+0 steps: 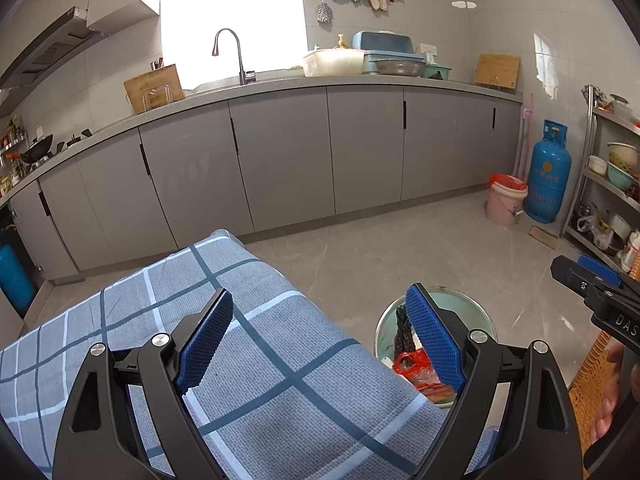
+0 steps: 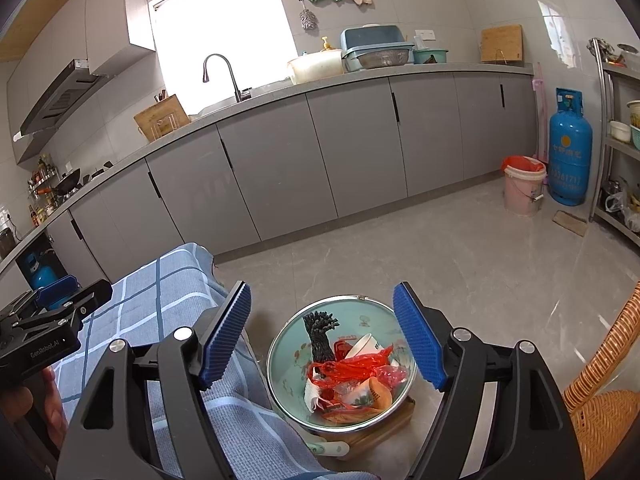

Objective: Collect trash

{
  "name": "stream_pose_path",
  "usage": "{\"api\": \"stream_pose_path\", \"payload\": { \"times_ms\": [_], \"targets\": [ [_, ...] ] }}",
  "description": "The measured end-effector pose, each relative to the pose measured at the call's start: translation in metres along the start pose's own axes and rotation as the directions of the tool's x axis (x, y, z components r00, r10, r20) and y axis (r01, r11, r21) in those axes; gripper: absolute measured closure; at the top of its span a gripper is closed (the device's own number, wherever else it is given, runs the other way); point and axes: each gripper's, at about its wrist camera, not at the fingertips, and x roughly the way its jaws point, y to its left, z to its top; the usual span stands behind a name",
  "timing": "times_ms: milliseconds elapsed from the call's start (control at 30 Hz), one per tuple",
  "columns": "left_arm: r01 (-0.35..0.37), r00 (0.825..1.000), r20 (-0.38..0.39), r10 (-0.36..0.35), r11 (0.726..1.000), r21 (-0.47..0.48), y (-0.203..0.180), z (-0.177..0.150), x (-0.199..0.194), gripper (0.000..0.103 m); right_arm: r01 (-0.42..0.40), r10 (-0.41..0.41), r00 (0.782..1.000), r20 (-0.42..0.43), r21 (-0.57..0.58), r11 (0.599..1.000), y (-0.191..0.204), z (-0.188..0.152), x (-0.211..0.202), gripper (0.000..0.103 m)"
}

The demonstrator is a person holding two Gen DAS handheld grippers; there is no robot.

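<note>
1. The left tongs (image 1: pixel 324 340) stand wide apart with nothing between the blue pads; they hover above the checked cloth (image 1: pixel 260 360) that covers the worktop.
2. The right tongs (image 2: pixel 322 336) are also apart and grip nothing; the jaws are opening a little wider, and the bowl lies below and beyond the gap between them.
3. The trash sits in a metal bowl (image 2: pixel 288 360) with a pale green inside, just off the right edge of the cloth-covered worktop.
4. In the bowl lie a crumpled red plastic bag (image 2: pixel 344 372), a white paper cup (image 2: pixel 366 346), an orange cup (image 2: pixel 378 394) on its side and a black knobbly strip (image 2: pixel 320 336) that leans against the far-left wall.
5. The bowl rests on a wooden board (image 2: pixel 384 428), which is on the floor (image 2: pixel 460 272).
6. A woven wicker chair (image 2: pixel 604 412) stands at the right, near the bowl but apart from it.
7. Against the far cabinets, well apart from the bowl, a pink bucket (image 2: pixel 522 196) lined with a red bag stands just beside a blue gas cylinder (image 2: pixel 570 156).
8. From the right wrist view, the left tongs show at the left edge over the cloth, with a hand (image 2: pixel 44 404) beneath them.
</note>
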Motion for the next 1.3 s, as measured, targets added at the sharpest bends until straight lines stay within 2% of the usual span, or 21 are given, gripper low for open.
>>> {"api": "stream_pose_path", "payload": {
  "times_ms": [200, 300, 433, 700, 1300],
  "targets": [
    [0.005, 1.0, -0.001, -0.005, 1.0, 0.006, -0.002, -0.001, 0.001, 0.016, 0.001, -0.001, 1.0, 0.002, 0.001, 1.0, -0.001, -0.002, -0.001, 0.029],
    [0.001, 1.0, 0.008, -0.001, 1.0, 0.005, -0.002, 0.0, -0.001, 0.007, 0.0, 0.0, 1.0, 0.001, -0.001, 1.0, -0.002, -0.002, -0.001, 0.029],
    [0.02, 1.0, 0.017, -0.02, 1.0, 0.009, -0.003, 0.001, -0.004, 0.004, -0.001, 0.001, 1.0, 0.0, -0.001, 1.0, -0.003, -0.003, -0.002, 0.029],
    [0.04, 0.999, 0.034, -0.041, 0.999, 0.032, -0.011, 0.001, -0.009, 0.004, -0.002, 0.002, 1.0, 0.005, 0.0, 1.0, -0.003, -0.004, -0.004, 0.029],
    [0.011, 0.999, 0.031, -0.013, 0.999, 0.038, -0.011, -0.001, -0.009, 0.004, -0.007, 0.007, 1.0, 0.004, 0.0, 1.0, -0.002, -0.005, -0.005, 0.029]
  ]
}}
